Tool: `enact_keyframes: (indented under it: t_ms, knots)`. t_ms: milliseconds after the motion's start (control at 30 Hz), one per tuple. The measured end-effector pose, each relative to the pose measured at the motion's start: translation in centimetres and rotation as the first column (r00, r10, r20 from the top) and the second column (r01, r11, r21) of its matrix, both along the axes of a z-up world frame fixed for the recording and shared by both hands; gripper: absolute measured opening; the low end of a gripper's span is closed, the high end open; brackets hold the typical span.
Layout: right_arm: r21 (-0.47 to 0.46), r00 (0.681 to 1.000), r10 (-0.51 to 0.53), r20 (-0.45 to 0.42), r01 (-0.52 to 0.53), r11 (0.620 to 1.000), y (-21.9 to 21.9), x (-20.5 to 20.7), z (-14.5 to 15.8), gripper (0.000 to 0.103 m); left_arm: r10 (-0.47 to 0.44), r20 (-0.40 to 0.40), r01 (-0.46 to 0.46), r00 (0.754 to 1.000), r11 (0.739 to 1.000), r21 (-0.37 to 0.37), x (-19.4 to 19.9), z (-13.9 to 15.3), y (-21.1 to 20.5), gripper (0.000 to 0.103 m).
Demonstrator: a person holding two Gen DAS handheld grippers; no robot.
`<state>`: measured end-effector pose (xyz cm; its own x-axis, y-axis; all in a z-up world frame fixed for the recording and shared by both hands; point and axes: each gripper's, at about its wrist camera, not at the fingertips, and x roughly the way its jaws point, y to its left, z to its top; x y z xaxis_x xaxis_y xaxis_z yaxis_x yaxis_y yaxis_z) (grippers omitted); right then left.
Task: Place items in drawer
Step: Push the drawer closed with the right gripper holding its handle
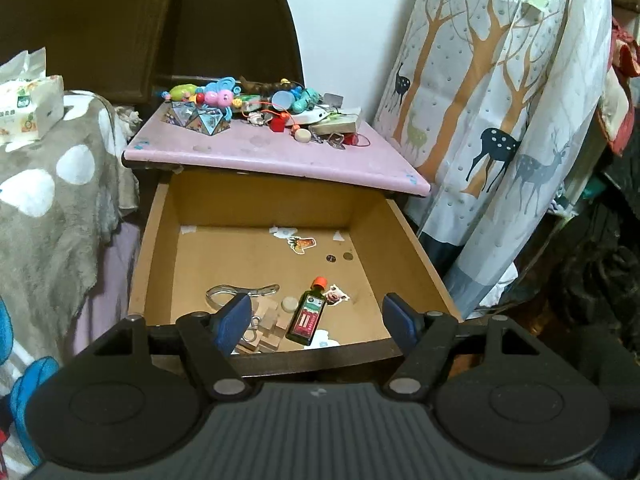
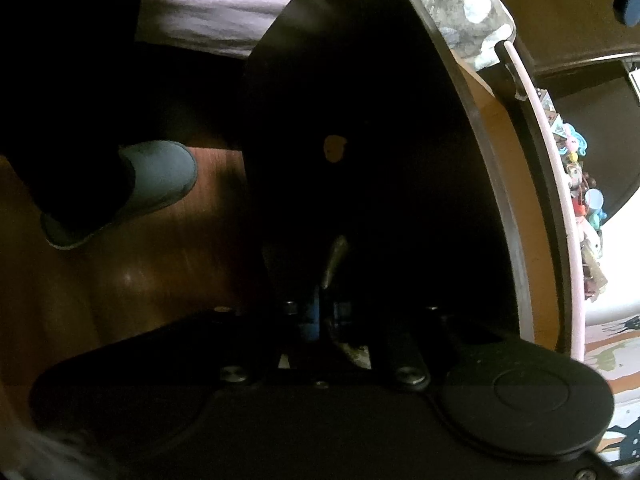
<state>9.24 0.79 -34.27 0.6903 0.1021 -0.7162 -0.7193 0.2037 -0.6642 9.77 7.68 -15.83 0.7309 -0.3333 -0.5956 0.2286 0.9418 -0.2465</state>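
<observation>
Left wrist view: the left gripper (image 1: 316, 320) is hovering with jaws wide over the open drawer (image 1: 192, 208); a small green bottle (image 1: 307, 314) is lying near its front edge, beside wooden blocks (image 1: 270, 326); toys (image 1: 224, 98) are crowding the pink nightstand top (image 1: 260, 152)'s back edge.

Right wrist view: the right gripper (image 2: 320, 300) is pressing against the dark drawer front (image 2: 360, 120), jaws nearly closed on something thin I cannot identify; a grey slipper (image 2: 156, 180) is resting on the floor.

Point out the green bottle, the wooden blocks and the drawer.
green bottle (image 1: 307, 318), left wrist view, on its red label.
wooden blocks (image 1: 272, 320), left wrist view, on a top block face.
drawer (image 1: 260, 196), left wrist view, on its back wall.
</observation>
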Motion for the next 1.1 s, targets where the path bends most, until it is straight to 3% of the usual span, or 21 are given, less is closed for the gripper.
enact_keyframes:
  t_ms: [267,633,733,1100]
  knots:
    - [-0.016,0.999,0.009,0.05,-0.008,1.0,-0.1,-0.7,-0.3,0.002,-0.022,0.001,0.022,1.0,1.0,-0.003,0.7,-0.8,0.0,0.072]
    - [0.014,0.987,0.016,0.161,-0.019,1.0,-0.5,-0.9,0.6,0.0,0.039,-0.022,-0.041,0.999,0.998,-0.056,1.6,-2.2,2.0,0.072]
    - [0.015,0.989,-0.043,0.141,0.041,0.999,-0.4,1.0,1.1,0.0,0.057,-0.015,-0.058,0.998,0.996,-0.074,1.7,-2.2,2.6,0.072]
    - [0.009,0.99,-0.029,0.139,0.028,1.0,-0.1,4.0,0.8,0.0,0.087,0.014,-0.084,0.996,0.988,-0.129,1.9,-2.0,3.7,0.072]
